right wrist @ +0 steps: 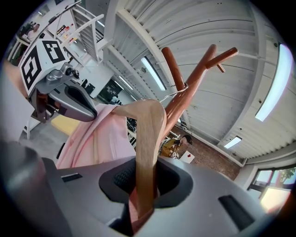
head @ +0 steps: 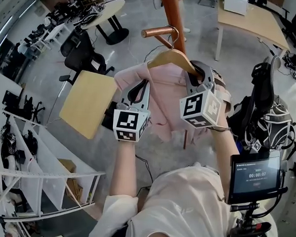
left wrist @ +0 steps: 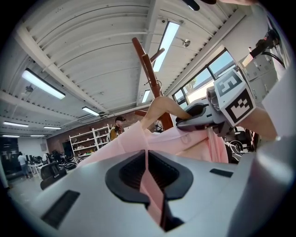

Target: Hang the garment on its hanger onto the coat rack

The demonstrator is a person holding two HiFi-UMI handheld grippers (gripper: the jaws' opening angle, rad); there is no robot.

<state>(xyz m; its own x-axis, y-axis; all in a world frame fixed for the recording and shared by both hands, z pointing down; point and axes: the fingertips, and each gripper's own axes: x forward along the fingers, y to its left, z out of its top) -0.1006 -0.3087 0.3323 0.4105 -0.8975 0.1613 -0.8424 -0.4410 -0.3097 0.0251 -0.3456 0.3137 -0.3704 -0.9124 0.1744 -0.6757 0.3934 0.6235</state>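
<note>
A pink garment (head: 159, 99) hangs on a wooden hanger (head: 172, 57) just below the reddish-brown coat rack (head: 172, 13). The hanger's metal hook (head: 178, 37) sits right beside a rack peg (head: 157, 32); I cannot tell whether it rests on it. My right gripper (head: 199, 77) is shut on the hanger's right arm (right wrist: 147, 152), with the rack (right wrist: 185, 90) rising behind. My left gripper (head: 138, 92) is shut on a fold of the pink garment (left wrist: 149, 180) at its left side. In the left gripper view the hanger (left wrist: 162, 105) and the right gripper (left wrist: 203, 115) show ahead, under the rack (left wrist: 144, 65).
A yellow tabletop (head: 87, 103) lies left of the garment, with a black office chair (head: 84, 57) behind it. A wooden table (head: 252, 19) stands at the back right. A black bag (head: 260, 96) and a screen on a stand (head: 256, 175) are at my right, white shelving (head: 35, 184) at my lower left.
</note>
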